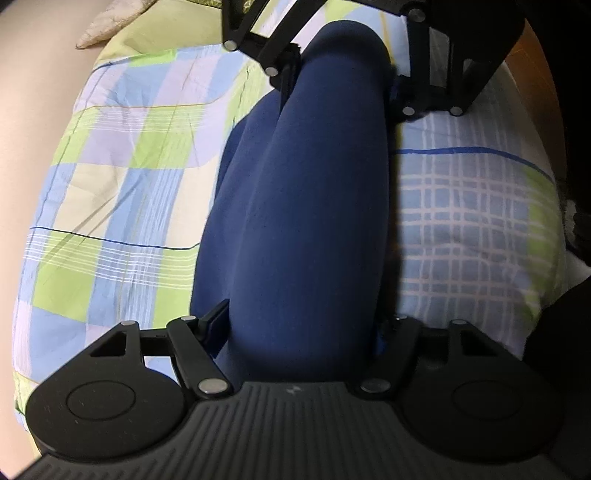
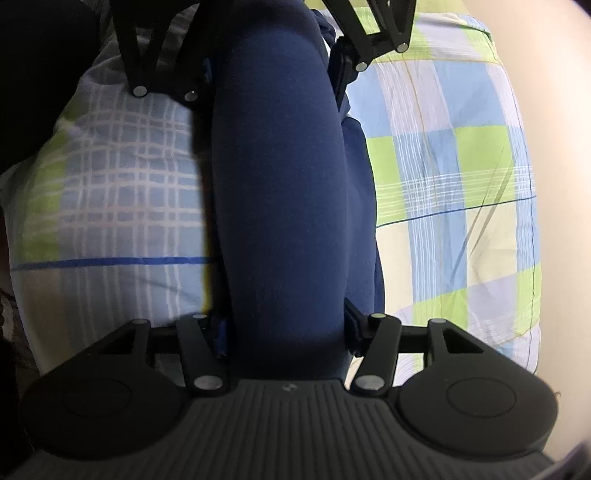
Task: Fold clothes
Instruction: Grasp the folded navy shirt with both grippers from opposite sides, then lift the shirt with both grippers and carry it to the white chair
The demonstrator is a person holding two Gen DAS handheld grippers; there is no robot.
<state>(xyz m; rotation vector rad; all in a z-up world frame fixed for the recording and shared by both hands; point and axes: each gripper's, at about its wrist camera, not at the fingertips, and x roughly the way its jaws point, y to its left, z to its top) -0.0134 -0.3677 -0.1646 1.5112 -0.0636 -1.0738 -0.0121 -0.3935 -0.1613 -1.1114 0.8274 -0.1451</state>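
Observation:
A dark blue garment (image 1: 303, 203) is bunched into a long thick roll over a checked bedsheet. It stretches between my two grippers, which face each other. In the left wrist view my left gripper (image 1: 301, 325) clamps the near end, the cloth filling the gap between its fingers. My right gripper (image 1: 343, 77) grips the far end at the top. The right wrist view shows the same from the other side: my right gripper (image 2: 284, 328) is shut on the near end of the garment (image 2: 280, 184), and my left gripper (image 2: 273, 70) holds the far end.
The bedsheet (image 1: 129, 166) is checked green, blue and cream, and runs under the garment on both sides (image 2: 461, 184). A pale wall (image 1: 29, 110) borders the bed. A light pillow corner (image 1: 110, 22) lies at the far left. Dark shapes edge the bed's other side.

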